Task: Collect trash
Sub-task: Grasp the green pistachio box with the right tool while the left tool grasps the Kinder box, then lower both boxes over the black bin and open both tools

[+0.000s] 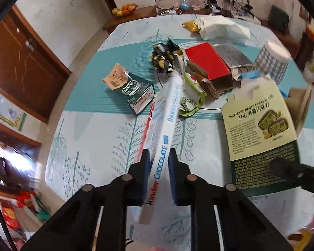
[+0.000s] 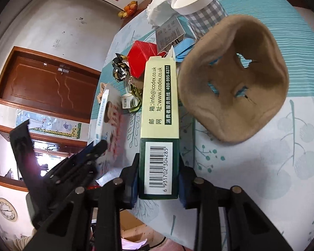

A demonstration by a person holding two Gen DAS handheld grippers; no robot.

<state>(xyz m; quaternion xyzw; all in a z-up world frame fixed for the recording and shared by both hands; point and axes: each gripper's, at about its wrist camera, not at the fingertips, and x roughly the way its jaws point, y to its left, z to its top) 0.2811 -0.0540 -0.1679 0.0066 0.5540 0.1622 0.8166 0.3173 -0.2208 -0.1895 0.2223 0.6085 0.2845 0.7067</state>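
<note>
We grip the Kinder Chocolate box (image 1: 160, 138) in our left gripper (image 1: 158, 174), its jaws clamped on the box's narrow sides; the box tilts away from us, its far end over the heap of trash at the table's middle. Our right gripper (image 2: 158, 179) is clamped on the pistachio chocolate box (image 2: 160, 125), pads pressed on both faces near the barcode end; the box reaches forward above the tablecloth (image 2: 261, 177).

The heap crowds the middle: a red box (image 1: 207, 62), a crumpled foil wrapper (image 1: 165, 57), a small green carton (image 1: 134, 93), a green-edged wrapper (image 1: 191, 102); behind them lie a white bag (image 1: 221, 29) and a checked cup (image 2: 201, 6). A brown pulp tray (image 2: 236, 79) sits just beside the pistachio box on its right.

Open cloth lies on the near side of the table, below the heap; more shows to the right of the tray. The table's left edge curves close beside the green carton; beyond it we see bare floor and a wooden door (image 1: 16, 67). The two grippers stand near each other, side by side.
</note>
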